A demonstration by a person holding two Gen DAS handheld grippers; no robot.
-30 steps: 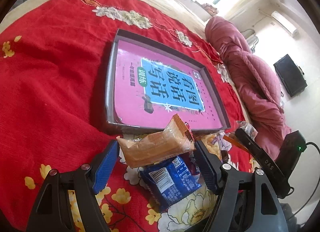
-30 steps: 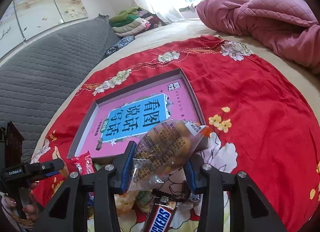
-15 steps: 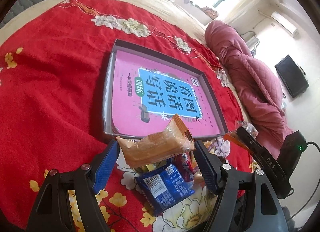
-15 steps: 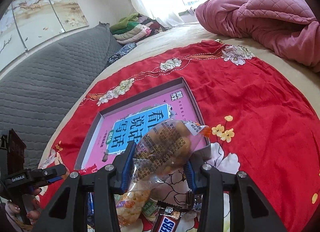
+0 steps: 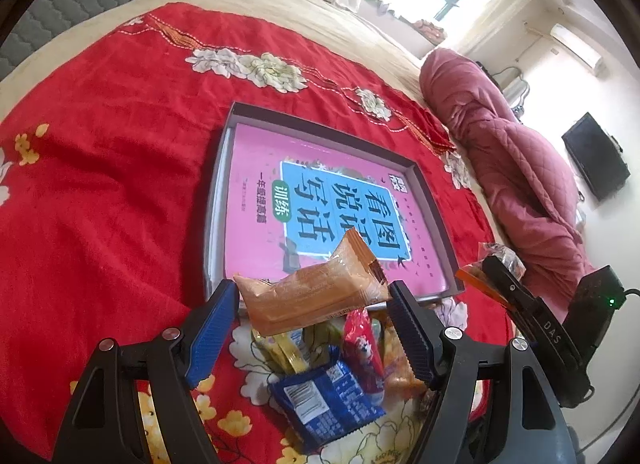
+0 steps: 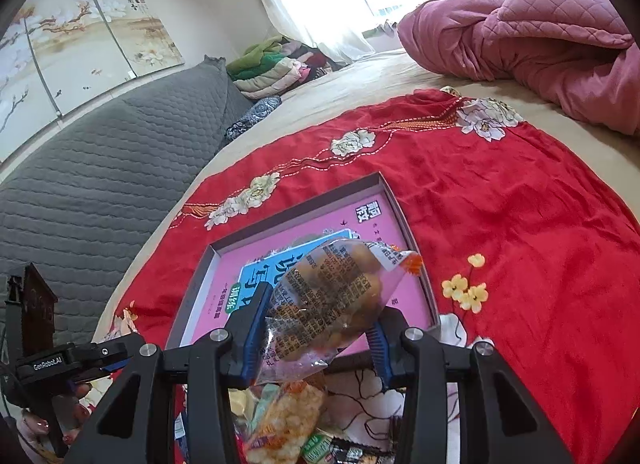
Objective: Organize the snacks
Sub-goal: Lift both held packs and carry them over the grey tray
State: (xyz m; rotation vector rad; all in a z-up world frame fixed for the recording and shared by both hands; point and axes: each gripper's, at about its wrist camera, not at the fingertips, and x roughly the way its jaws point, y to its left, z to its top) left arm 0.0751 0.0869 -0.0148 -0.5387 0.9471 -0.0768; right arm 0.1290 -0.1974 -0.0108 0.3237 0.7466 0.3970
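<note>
In the left wrist view, the left tool (image 5: 312,300) is closed on an orange foil-wrapped snack bar (image 5: 310,294), gripped at its two ends between the blue ribbed pads and held level above the bed. Directly under it lies a loose heap of snacks: a blue crinkled packet (image 5: 326,402), a slim red sachet (image 5: 362,348) and a yellow-green wrapper (image 5: 286,348), all resting on the red floral bedspread (image 5: 104,192). In the right wrist view, the right tool (image 6: 316,330) clamps a clear printed bag of round brown snacks (image 6: 328,300), tilted up to the right, with its orange corner pointing away. Below that bag sit a transparent pack of pale puffed snacks (image 6: 288,420) and some dark-wrapped bars, partly hidden by the tool. Just beyond both tools lies a shallow grey cardboard box (image 5: 320,130) whose floor is covered by a pink book with a blue title panel (image 5: 320,200); both held snacks hang over its near edge. Farther off, a rumpled pink quilted duvet (image 6: 520,40) is bunched on the beige bed, folded clothes (image 6: 276,68) are stacked by the window, and a grey quilted headboard (image 6: 100,176) runs along the wall.
</note>
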